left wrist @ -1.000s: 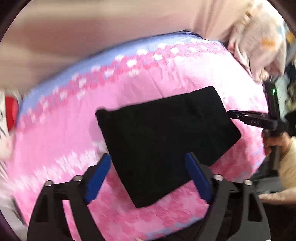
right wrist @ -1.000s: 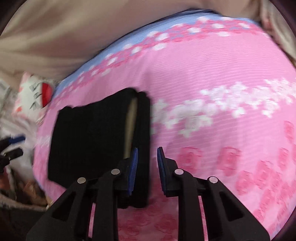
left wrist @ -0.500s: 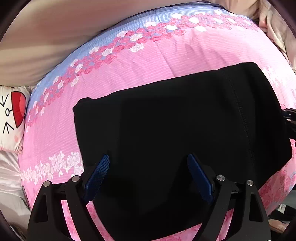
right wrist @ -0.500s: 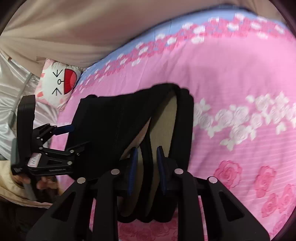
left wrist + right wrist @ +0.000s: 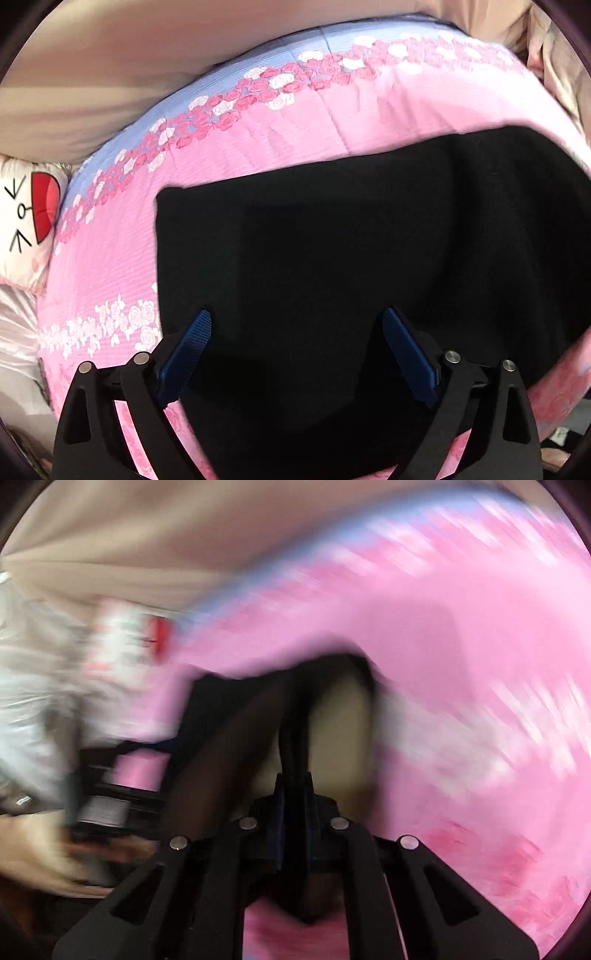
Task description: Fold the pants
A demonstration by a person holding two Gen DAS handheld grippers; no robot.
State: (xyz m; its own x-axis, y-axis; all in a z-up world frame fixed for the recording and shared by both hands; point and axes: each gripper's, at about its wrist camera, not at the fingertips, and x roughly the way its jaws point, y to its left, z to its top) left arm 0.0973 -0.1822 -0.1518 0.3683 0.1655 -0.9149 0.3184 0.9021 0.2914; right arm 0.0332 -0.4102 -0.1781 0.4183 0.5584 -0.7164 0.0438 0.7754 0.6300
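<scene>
Pants [image 5: 351,258] | black, folded compact, centre of pink bedspread [image 5: 351,114] | left gripper [image 5: 295,354] opening wide above | right gripper [image 5: 293,805] pinches waistband, 6 o'clock | final fold or tidy likely left

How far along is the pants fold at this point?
Done: the black fabric pants already lie as a compact folded rectangle on the pink rose-print bedspread. In hand: the right gripper is shut on a black edge at the waistband end, where the tan lining shows; the left gripper is opening above the other end, holding nothing. Left: probably one more fold and smoothing.
</scene>
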